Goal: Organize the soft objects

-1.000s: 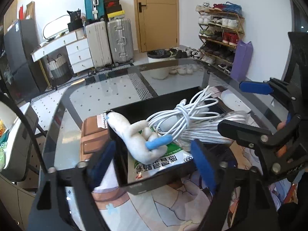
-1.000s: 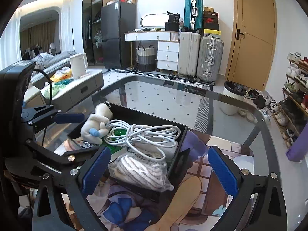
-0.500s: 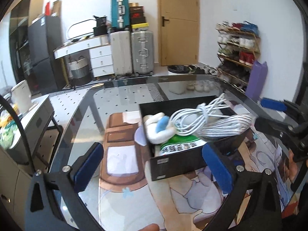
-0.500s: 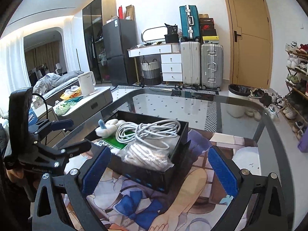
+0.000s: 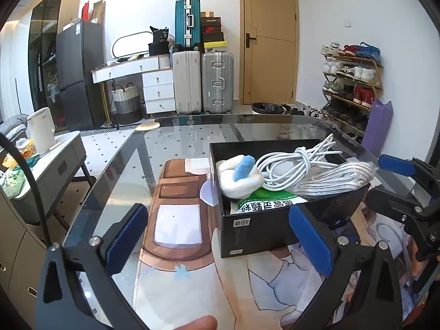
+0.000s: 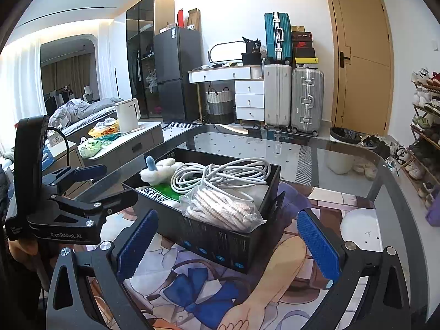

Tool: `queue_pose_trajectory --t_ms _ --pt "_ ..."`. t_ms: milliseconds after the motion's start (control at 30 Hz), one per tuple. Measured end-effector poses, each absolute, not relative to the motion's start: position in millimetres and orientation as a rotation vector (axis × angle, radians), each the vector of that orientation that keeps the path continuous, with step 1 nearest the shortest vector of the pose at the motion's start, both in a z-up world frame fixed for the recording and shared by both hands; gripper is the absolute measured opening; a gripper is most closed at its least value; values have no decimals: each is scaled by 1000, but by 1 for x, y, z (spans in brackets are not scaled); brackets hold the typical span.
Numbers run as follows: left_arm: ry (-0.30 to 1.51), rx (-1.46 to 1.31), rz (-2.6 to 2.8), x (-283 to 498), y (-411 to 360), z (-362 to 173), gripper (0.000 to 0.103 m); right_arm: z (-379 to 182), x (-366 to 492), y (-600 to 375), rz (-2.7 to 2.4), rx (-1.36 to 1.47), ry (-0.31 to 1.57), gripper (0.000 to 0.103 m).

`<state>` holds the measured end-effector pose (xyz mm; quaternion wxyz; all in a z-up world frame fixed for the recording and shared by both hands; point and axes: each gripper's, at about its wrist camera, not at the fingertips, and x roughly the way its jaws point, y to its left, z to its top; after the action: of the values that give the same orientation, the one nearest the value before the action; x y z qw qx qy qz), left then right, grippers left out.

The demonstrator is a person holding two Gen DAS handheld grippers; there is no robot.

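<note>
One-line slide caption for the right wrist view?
Open right gripper facing black box holding white cable, plush toy and bagged rope.

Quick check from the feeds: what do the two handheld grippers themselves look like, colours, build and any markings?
Both are matte black angular frames with silver screws and bright blue textured pads on the fingers. The left gripper shows in the right wrist view as a tall black body with a thin black cable looping off it and white "GenRobot.AI" lettering on its side. The right gripper has the same build.

Black box point(image 5: 255, 233) on glass table point(image 5: 181, 143) — plush toy point(image 5: 239, 177), white cable point(image 5: 297, 165) inside, left gripper point(image 5: 220, 236) jaws wide
</note>
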<state>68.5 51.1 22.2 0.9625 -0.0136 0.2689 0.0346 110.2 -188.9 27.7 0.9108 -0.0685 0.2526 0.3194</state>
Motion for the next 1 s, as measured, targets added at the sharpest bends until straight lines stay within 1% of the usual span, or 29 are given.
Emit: queue_pose_trajectory --t_ms 1000 --pt "513 -20 77 61 43 19 103 24 102 -195 654 -123 456 102"
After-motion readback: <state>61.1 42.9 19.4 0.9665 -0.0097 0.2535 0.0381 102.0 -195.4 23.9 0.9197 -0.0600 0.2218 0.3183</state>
